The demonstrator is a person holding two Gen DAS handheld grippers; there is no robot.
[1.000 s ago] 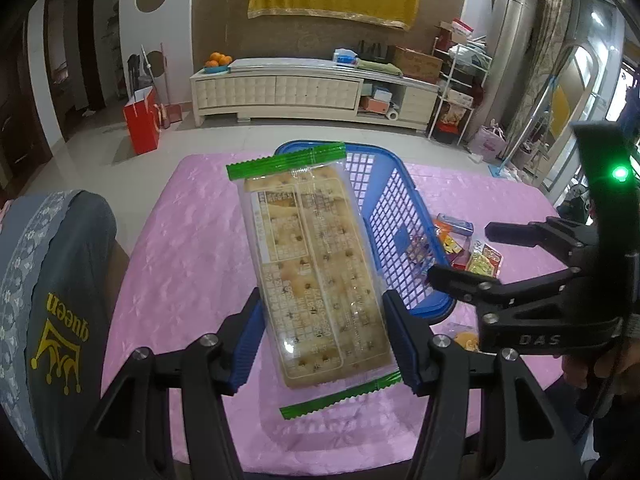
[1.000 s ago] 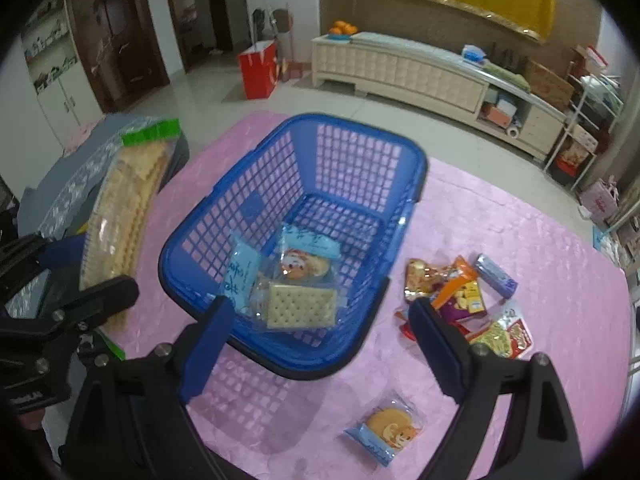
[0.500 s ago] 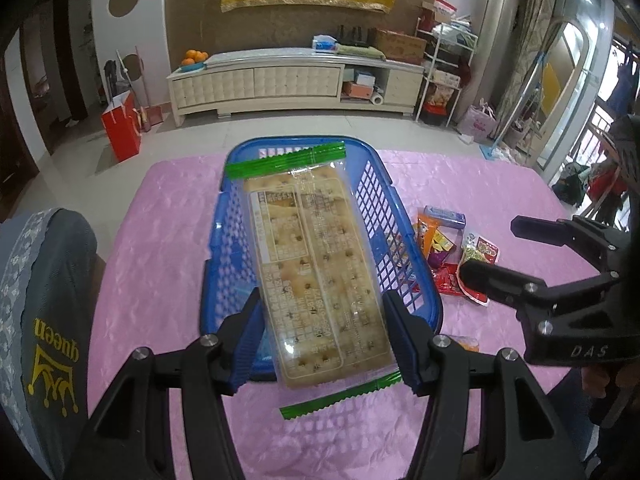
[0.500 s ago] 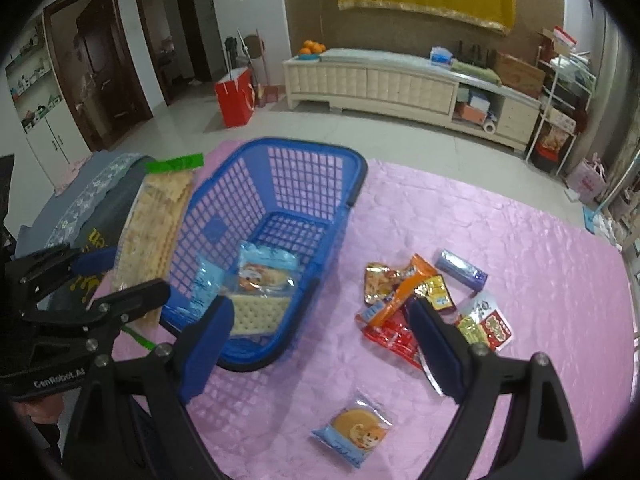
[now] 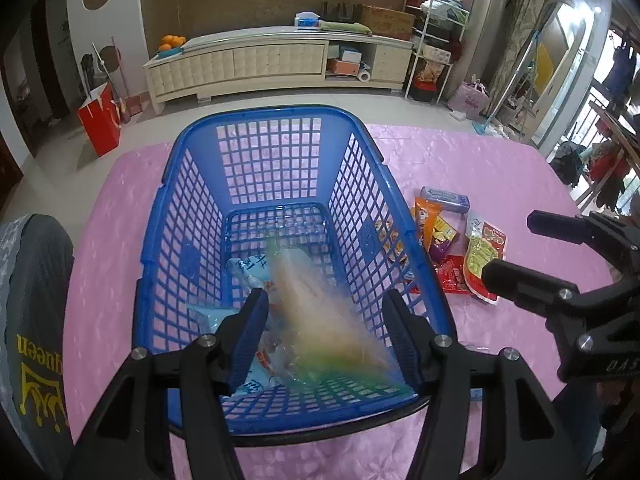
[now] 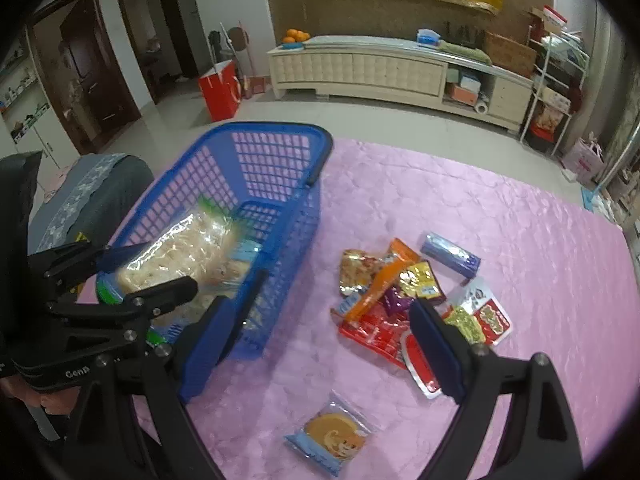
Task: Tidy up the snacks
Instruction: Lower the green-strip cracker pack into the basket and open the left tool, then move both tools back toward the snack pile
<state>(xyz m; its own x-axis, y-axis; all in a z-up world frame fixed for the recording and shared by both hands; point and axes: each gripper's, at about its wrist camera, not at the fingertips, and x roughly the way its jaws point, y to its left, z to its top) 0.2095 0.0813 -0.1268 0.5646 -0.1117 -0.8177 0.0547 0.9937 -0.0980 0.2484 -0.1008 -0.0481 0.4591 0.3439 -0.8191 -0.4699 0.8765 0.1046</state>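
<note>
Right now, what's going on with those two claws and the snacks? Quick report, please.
Left gripper open over the blue basket; cracker pack dropping in, blurred. Right gripper open, empty, above loose snack packets. Nothing in the way.

Glossy blue plastic lattice on the basket [image 5: 276, 120], smooth and hard. Shiny clear film wraps the cracker pack [image 6: 176, 252], catching light. The bench [image 6: 460, 208] wears pink cloth with a soft embossed sheen. Foil snack packets [image 6: 384, 280] gleam, crinkled. Matt black plastic on the left gripper [image 5: 324, 328], with bright metal screws.
</note>
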